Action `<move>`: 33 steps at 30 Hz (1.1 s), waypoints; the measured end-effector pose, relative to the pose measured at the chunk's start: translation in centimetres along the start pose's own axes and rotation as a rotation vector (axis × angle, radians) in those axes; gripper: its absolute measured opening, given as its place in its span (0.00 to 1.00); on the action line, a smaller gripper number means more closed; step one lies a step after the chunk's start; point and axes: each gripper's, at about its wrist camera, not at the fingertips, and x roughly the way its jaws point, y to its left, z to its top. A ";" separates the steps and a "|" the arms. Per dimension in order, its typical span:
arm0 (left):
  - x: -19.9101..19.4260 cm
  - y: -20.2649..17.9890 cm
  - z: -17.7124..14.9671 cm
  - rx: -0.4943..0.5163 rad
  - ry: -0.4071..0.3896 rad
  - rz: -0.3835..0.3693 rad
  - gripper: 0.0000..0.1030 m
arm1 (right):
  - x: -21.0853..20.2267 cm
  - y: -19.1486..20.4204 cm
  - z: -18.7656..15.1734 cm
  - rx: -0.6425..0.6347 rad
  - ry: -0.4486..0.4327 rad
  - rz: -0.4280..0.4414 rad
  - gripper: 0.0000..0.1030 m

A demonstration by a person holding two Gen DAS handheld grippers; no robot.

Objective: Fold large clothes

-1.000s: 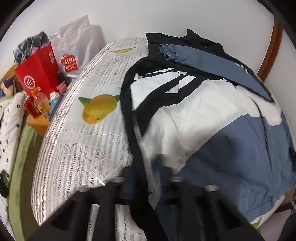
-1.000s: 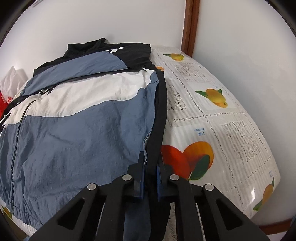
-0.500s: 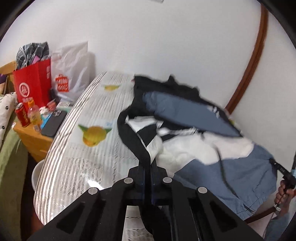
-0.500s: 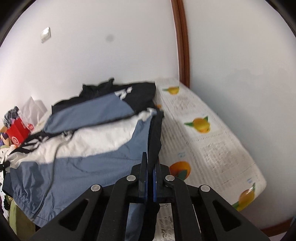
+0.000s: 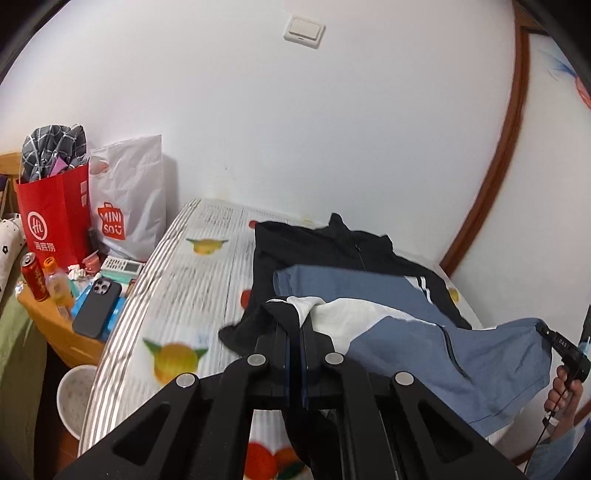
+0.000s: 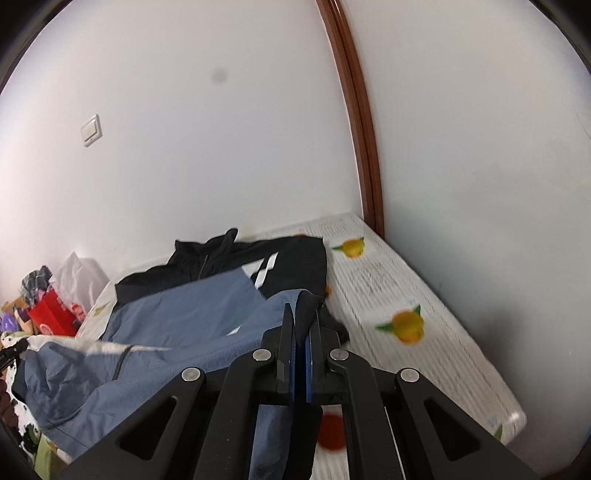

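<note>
Where both jaws clamp the jacket [image 5: 424, 347] hem: pinched cloth hidden between pads, lower table [image 5: 207, 291] edge cut off.

White plastered walls [image 5: 258, 110] meeting at a corner trimmed with a brown wooden strip [image 6: 360, 122]. Light switch [image 5: 304, 31] high on the wall. Table [image 6: 436, 343] pushed into the corner, draped in a white cloth printed with orange fruit. Low wooden side table [image 5: 55, 332] to the left, crowded with a red paper bag [image 5: 55, 218], white plastic bag [image 5: 129, 199], red can [image 5: 34, 282], dark phone [image 5: 98, 308]
</note>
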 end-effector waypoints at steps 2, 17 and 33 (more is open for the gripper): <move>1.4 -0.2 1.0 -0.006 0.009 0.014 0.04 | 1.5 0.2 1.2 0.007 -0.002 0.016 0.03; 13.4 -1.6 4.4 0.082 0.069 0.210 0.04 | 16.2 0.3 4.1 0.018 0.057 0.020 0.04; 20.0 0.7 2.0 0.063 0.216 0.292 0.11 | 26.0 0.0 0.5 -0.048 0.220 -0.140 0.12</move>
